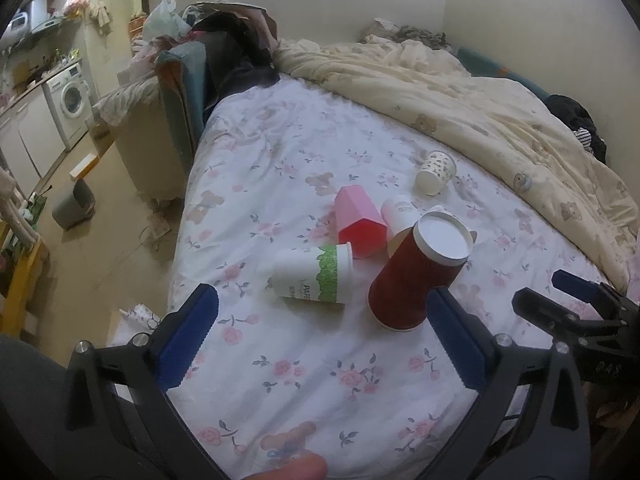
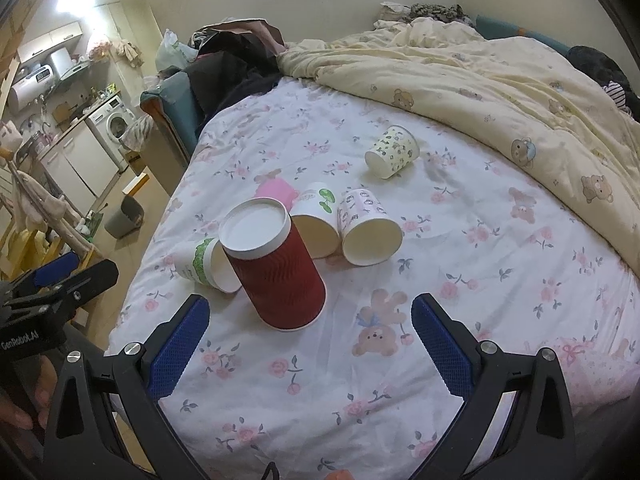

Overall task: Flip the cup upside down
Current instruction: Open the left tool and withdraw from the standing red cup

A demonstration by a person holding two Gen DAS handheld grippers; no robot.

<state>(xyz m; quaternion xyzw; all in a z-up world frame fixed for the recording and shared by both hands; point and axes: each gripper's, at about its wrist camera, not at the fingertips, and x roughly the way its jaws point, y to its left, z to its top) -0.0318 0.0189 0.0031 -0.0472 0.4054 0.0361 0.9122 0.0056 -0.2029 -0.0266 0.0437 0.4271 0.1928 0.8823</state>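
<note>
A dark red ribbed paper cup (image 1: pixel 416 272) (image 2: pixel 276 268) stands upside down on the floral bedsheet, white base up. Around it lie cups on their sides: a white cup with a green band (image 1: pixel 314 276) (image 2: pixel 206 264), a pink cup (image 1: pixel 358 222) (image 2: pixel 276 192), a white cup with a green print (image 2: pixel 316 220), a white cup with a purple pattern (image 2: pixel 370 228) and a spotted cup (image 1: pixel 434 172) (image 2: pixel 394 152) farther back. My left gripper (image 1: pixel 320 344) is open and empty, just short of the red cup. My right gripper (image 2: pixel 310 348) is open and empty, also just in front of it.
A cream bear-print duvet (image 1: pixel 480 108) (image 2: pixel 500 80) is heaped across the far right of the bed. The bed's left edge (image 1: pixel 180 216) drops to the floor, where a grey bin (image 1: pixel 74 204) stands. Clothes are piled at the head end (image 2: pixel 236 60). A washing machine (image 1: pixel 72 100) stands at far left.
</note>
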